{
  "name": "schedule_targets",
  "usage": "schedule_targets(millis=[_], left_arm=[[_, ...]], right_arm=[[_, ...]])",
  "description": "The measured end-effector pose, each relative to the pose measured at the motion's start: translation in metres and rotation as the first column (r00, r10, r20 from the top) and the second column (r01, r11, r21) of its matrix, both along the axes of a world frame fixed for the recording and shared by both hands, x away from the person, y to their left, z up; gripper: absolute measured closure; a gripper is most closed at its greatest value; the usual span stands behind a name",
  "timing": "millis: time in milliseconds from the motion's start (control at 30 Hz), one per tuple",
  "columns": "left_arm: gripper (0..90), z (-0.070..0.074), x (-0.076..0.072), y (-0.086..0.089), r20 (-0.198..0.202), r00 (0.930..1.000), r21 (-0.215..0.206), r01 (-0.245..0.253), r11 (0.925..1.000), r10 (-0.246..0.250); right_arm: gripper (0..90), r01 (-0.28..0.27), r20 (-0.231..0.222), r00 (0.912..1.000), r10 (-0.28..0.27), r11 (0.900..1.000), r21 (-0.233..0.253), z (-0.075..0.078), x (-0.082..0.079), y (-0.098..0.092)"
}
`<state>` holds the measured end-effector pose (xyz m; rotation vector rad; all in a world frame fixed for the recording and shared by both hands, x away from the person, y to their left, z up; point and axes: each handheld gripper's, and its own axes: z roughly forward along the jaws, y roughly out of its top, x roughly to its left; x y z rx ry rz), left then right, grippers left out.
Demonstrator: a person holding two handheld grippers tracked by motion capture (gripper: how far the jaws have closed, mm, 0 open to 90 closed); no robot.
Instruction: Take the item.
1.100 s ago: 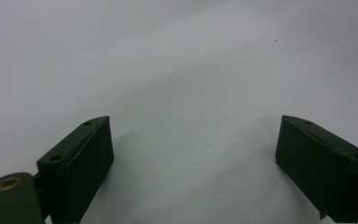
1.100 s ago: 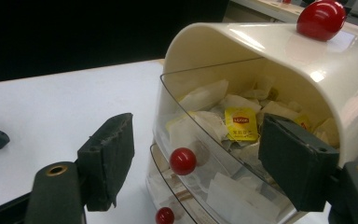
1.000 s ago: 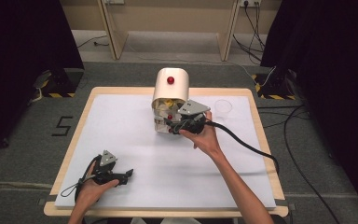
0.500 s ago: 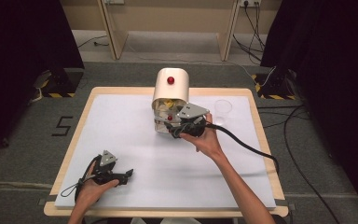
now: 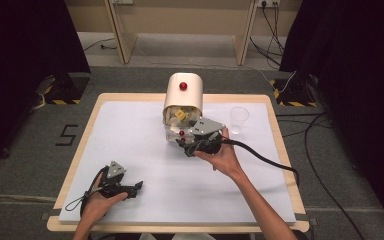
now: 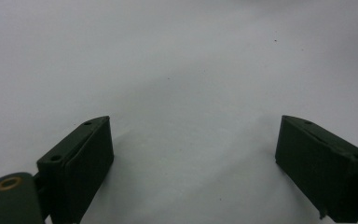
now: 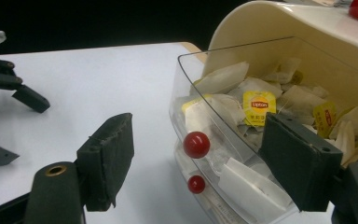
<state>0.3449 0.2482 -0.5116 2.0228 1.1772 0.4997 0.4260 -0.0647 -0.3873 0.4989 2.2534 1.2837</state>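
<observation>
The cream tea-bag dispenser [image 5: 182, 102] stands at the far middle of the white surface [image 5: 130, 145], its clear drawer [image 7: 223, 140] tipped open and packed with tea bags [image 7: 258, 107]. A red knob [image 7: 196, 144] sits on the drawer front between the jaws of the right claw [image 7: 205, 163], which is spread wide and grips nothing. A clear cup [image 5: 239, 119] stands just right of the dispenser. The left claw [image 5: 130, 187] rests wide apart on the near-left surface.

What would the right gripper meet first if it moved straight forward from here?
Probably the clear drawer of tea bags: the open right gripper points at its front, near the red knob. Depth is uncertain.
</observation>
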Motion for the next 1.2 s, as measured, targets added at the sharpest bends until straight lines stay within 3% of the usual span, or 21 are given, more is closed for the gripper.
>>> schedule_targets(millis=[267,767,1200], left_arm=[[10.3,0.0,0.0,0.0,0.0,1.0,0.001,-0.001,1.0,0.001],[10.3,0.0,0.0,0.0,0.0,1.0,0.0,0.0,1.0,0.0],[10.3,0.0,0.0,0.0,0.0,1.0,0.001,-0.001,1.0,0.001]], right_arm=[[26.4,-0.02,0.001,0.9998,0.02,1.0,-0.015,-0.002,-0.013,-0.001],[27.7,-0.052,-0.033,0.9981,0.052,0.999,0.004,-0.006,-0.028,-0.006],[28.2,-0.073,-0.04,0.9966,0.072,0.997,-0.024,-0.008,-0.037,-0.007]])
